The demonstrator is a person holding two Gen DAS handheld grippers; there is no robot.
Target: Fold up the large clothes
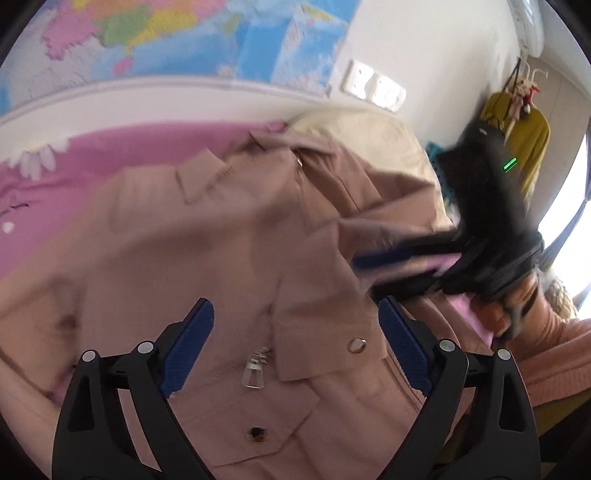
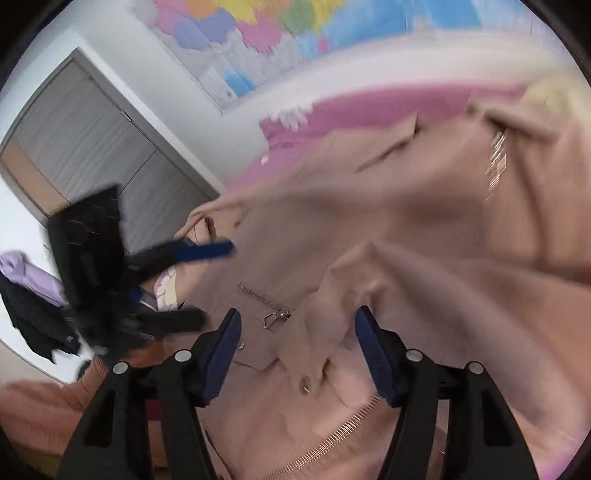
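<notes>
A: Item one, jacket (image 1: pixel 229 236). Location?

B: Spread front-up on the pink sheet (image 1: pixel 122 155), collar toward the wall map (image 1: pixel 184 33), zip partly undone, puller (image 1: pixel 255 369) lying loose. Right side already bunched into a raised fold (image 2: pixel 388 266).

A: Left gripper (image 1: pixel 295 343)?

B: Jaws wide apart, nothing between them, hovering over the pocket flap and snap (image 1: pixel 357 345).

A: Right gripper (image 2: pixel 297 354)?

B: Also spread, empty, just above the lower front near its snap (image 2: pixel 305 386). Both views blurred; contact with cloth cannot be told.

A: Risks?

B: Judged: a pinch here may catch only the flap or top layer, so the fold drags crooked. Pads closing on zip teeth (image 2: pixel 332 435) or a snap may slip. Grippers sit near each other; crossing paths could knock them together. The bunched fold may trap a crease.
</notes>
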